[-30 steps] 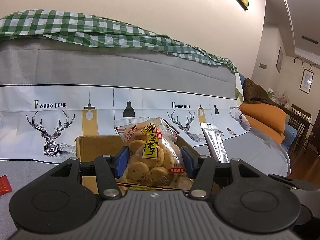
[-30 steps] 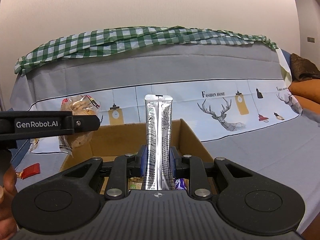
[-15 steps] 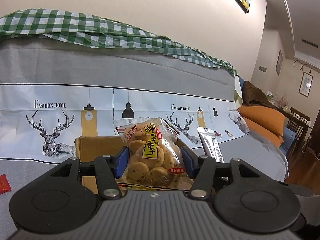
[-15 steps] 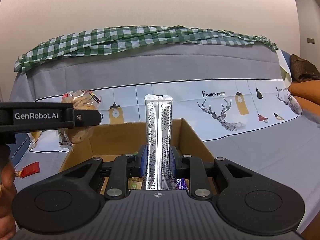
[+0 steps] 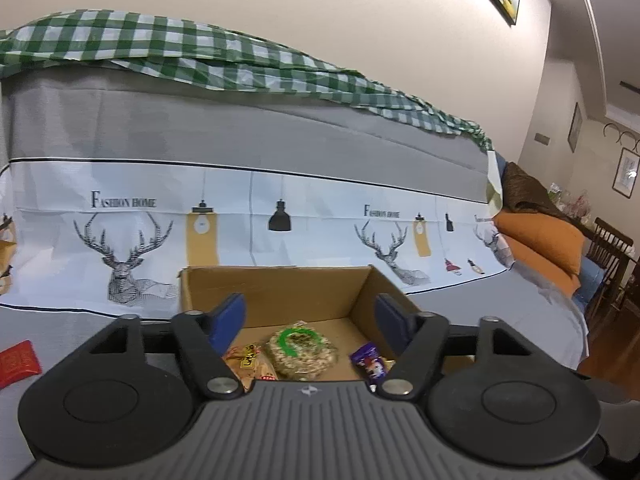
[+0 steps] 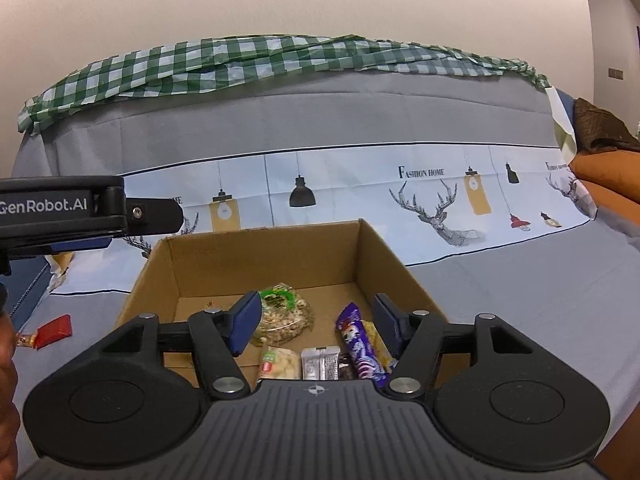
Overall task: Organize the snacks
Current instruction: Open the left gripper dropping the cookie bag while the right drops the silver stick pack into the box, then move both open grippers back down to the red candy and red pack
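Observation:
An open cardboard box (image 5: 280,284) (image 6: 264,258) sits on the covered sofa. Inside lie a round clear bag with a green mark (image 5: 302,350) (image 6: 282,314), a cookie bag (image 5: 252,364), a purple wrapper (image 5: 370,364) (image 6: 358,346), a silver pouch (image 6: 320,362) and a small snack pack (image 6: 278,364). My left gripper (image 5: 310,316) is open and empty above the box's near edge. My right gripper (image 6: 316,318) is open and empty over the box. The left gripper's body (image 6: 80,210) shows at the left of the right wrist view.
A red packet (image 5: 18,362) (image 6: 54,330) lies on the sofa seat left of the box. The sofa back carries a deer-print cover and a green checked cloth (image 5: 200,60). Orange cushions (image 5: 540,240) lie at the right, with dining chairs beyond.
Both grippers have opened. The cookie bag has dropped from the left one and the silver pouch from the right one; both now lie in the box.

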### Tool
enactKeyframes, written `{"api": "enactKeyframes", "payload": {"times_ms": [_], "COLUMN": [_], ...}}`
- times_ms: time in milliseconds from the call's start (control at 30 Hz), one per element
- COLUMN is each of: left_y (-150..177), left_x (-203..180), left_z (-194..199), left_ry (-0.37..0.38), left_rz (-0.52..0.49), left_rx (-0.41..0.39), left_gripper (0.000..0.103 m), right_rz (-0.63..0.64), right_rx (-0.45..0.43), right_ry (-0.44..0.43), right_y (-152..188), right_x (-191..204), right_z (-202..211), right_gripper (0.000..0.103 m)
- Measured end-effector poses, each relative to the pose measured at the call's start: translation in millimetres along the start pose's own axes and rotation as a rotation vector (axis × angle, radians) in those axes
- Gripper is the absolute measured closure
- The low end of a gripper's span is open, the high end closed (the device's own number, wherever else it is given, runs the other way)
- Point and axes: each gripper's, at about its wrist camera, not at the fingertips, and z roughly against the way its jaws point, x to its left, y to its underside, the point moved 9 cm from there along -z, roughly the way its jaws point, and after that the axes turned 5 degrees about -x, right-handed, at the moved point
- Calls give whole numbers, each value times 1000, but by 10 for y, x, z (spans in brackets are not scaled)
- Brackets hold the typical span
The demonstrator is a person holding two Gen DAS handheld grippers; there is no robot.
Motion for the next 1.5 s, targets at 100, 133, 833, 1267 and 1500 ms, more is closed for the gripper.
{"api": "enactKeyframes", "payload": {"times_ms": [100,133,833,1267,1500], "left_y": [-7,-14,512,918,972], "left_x": [128,177,2550,3685,3843], "left_z": [41,56,279,113,-129], "left_ry": [-20,-27,-539,-804,-876], "left_rz": [9,15,443,660,570], "left_rx": [4,3,127,211,224], "left_gripper": [46,51,63,24,22], "right_rz": [6,8,-58,-39,-7], "right_rx": [-5,-9,31,96,90], "right_ry": [-17,-24,-287,-379,-404], "right_y": [-2,-4,57,203,222], "right_x": [120,172,1384,1755,1854], "right_z": [13,22,113,37,30], "right_gripper": [40,40,82,82,82]}}
